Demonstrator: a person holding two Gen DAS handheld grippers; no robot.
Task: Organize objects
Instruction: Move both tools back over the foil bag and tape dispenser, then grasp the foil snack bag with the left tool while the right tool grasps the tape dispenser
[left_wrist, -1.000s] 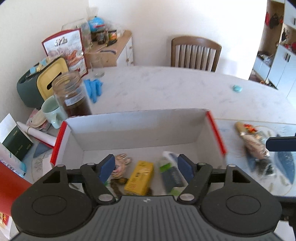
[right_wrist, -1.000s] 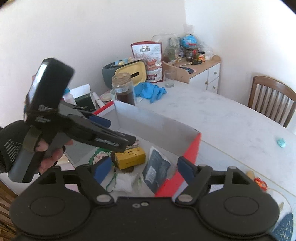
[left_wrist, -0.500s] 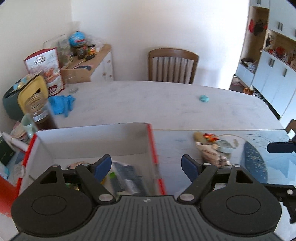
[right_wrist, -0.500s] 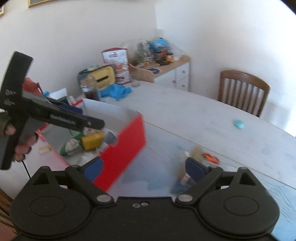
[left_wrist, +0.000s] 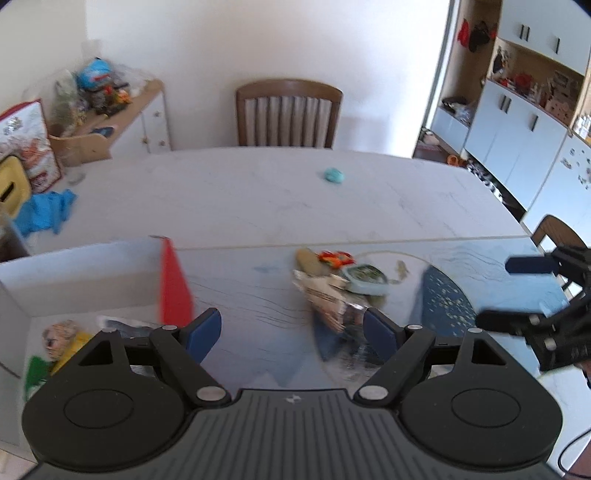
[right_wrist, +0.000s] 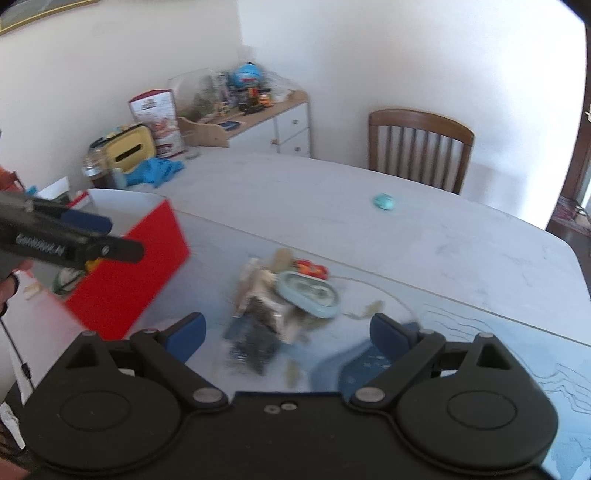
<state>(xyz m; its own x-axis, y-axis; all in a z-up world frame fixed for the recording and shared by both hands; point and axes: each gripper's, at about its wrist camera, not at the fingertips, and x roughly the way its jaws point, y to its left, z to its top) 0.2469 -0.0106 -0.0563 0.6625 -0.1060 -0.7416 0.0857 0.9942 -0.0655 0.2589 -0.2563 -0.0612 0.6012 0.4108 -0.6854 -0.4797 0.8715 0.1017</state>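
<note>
Both views have swung away from the red-sided box (left_wrist: 173, 284), which now sits at the left edge of each, and onto the loose pile (right_wrist: 273, 306) on the placemat. The right hand-held gripper (right_wrist: 286, 334) has just been opening; its jaws stand wide and empty, the pile beyond the tips and untouched. The left hand-held gripper (left_wrist: 291, 332) is likewise wide open and empty, its jaws astride the near edge of the pile without contact.

Handling, as judged: the pile looks light and mixed. The crinkled wrapper (left_wrist: 325, 295) appears soft and likely to slip or crush; take it across its narrow middle. The pale-blue oval dish (right_wrist: 308, 293) looks rigid; grip it at the rim. Blur prevents finer identification.

Surroundings: a small teal object (right_wrist: 384, 201) lies well apart on the surface (right_wrist: 369, 229). Blue gloves (left_wrist: 44, 214) lie beyond the box. The box wall stands between pile and interior.
</note>
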